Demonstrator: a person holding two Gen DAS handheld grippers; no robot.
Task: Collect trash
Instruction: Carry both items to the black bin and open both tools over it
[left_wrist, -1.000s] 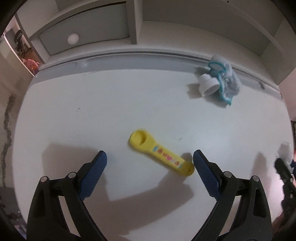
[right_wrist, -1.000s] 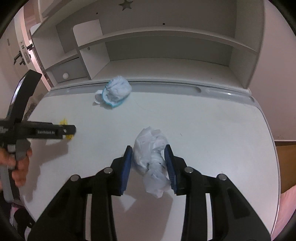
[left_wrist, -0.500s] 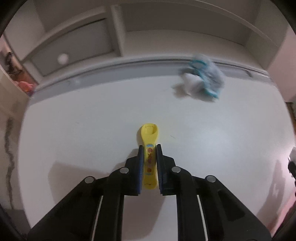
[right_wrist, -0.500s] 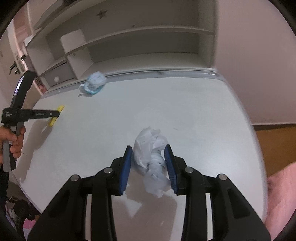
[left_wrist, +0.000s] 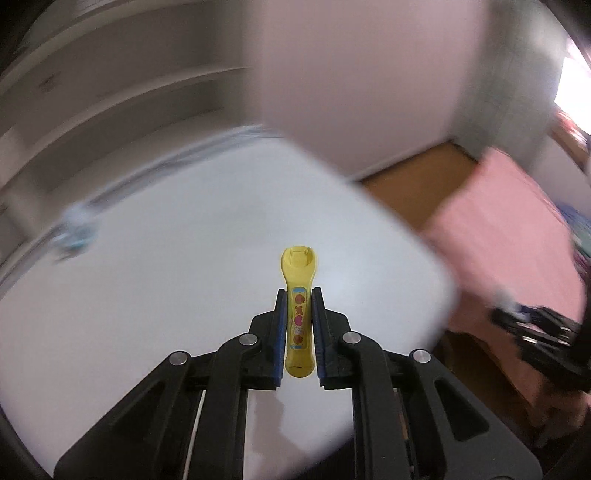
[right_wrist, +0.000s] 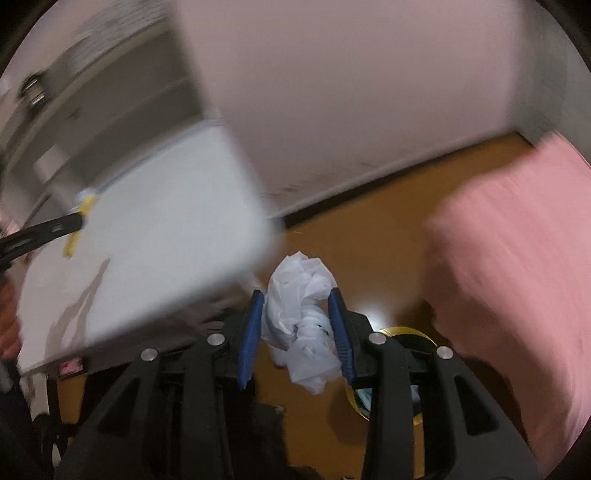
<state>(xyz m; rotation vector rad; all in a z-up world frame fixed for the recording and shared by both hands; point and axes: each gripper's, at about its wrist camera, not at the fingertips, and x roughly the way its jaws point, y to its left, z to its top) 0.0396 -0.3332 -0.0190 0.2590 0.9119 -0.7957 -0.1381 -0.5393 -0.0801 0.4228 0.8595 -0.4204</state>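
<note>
My left gripper (left_wrist: 298, 297) is shut on a yellow plastic spoon-shaped piece (left_wrist: 297, 280) with coloured stickers, held above the white desk (left_wrist: 155, 295). My right gripper (right_wrist: 296, 295) is shut on a crumpled white tissue wad (right_wrist: 301, 314), held off the desk's right edge above the wooden floor (right_wrist: 369, 236). A gold-rimmed bin opening (right_wrist: 402, 334) shows under the right gripper, mostly hidden by it. A blue-white crumpled wad (left_wrist: 75, 230) lies blurred at the desk's back left. The left gripper with the yellow piece (right_wrist: 75, 232) also shows in the right wrist view.
A pink bed or cover (right_wrist: 517, 277) stands right of the bin, also in the left wrist view (left_wrist: 498, 229). A pale wall (right_wrist: 351, 92) rises behind. Desk shelves (left_wrist: 110, 92) are at the back left. The right gripper (left_wrist: 535, 332) shows blurred at right.
Both grippers have swung right, off toward the desk's right edge, each keeping its load. The right gripper has left the desk and hangs over the floor and bin.
</note>
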